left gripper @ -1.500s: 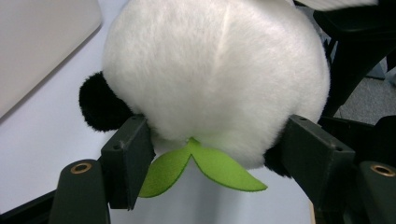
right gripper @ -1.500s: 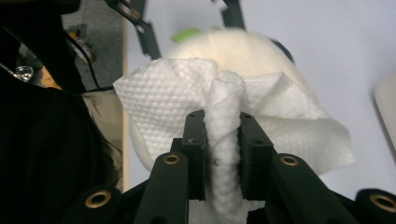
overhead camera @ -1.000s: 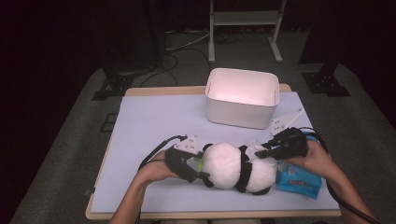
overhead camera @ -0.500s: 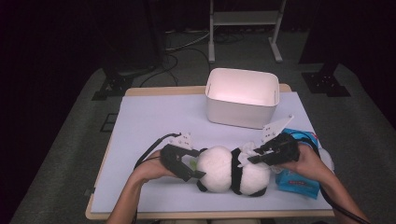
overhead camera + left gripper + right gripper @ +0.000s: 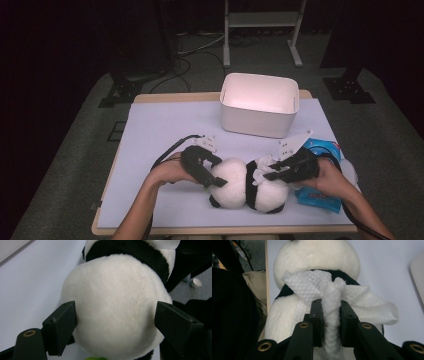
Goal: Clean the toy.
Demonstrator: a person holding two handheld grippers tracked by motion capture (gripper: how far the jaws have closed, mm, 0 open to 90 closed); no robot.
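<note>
A plush panda (image 5: 247,187) lies on the counter (image 5: 165,125) between both hands; the right tongs (image 5: 328,315), clamped on a white wipe (image 5: 332,290), should rub gently while the left tongs (image 5: 115,322), jaws just widened around its head, steady it.

Plush panda (image 5: 247,187) on table (image 5: 165,130), L claw (image 5: 216,181) + R claw (image 5: 264,174) at it; white bin (image 5: 259,112) behind.

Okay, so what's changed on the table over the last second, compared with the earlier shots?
The left gripper jaws have just been opening around the panda's white head; in the left gripper view they flank the plush panda. The panda has slid left, away from the blue wipes pack. The right gripper stays clamped on the white wipe. The white bin is unmoved.
</note>
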